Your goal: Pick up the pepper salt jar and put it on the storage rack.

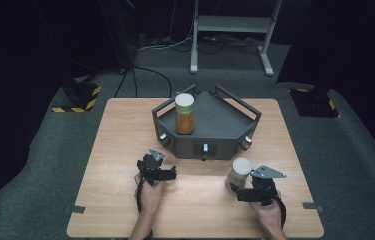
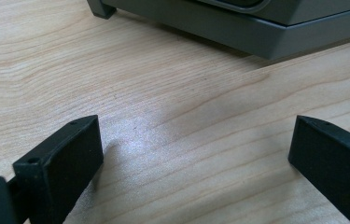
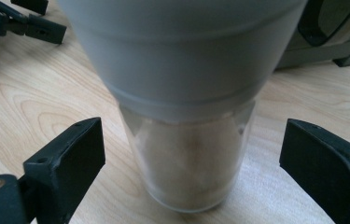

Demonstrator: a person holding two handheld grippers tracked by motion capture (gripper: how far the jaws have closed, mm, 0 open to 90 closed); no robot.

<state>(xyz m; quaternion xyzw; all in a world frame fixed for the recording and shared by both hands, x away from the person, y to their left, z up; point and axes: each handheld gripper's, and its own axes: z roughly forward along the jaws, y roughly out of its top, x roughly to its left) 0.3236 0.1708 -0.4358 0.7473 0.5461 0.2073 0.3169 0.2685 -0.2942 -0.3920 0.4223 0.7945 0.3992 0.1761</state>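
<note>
We hold the right gripper around a white-capped jar, jaws wide and not touching it.

The jar's cap runs off the top of the right gripper view, and its pale contents stay hard to name; from above we see the jar upright on the wooden table, in front of the grey tray, which carries an orange-filled jar. Our left gripper hangs open over bare wood near the tray's front edge.
</note>
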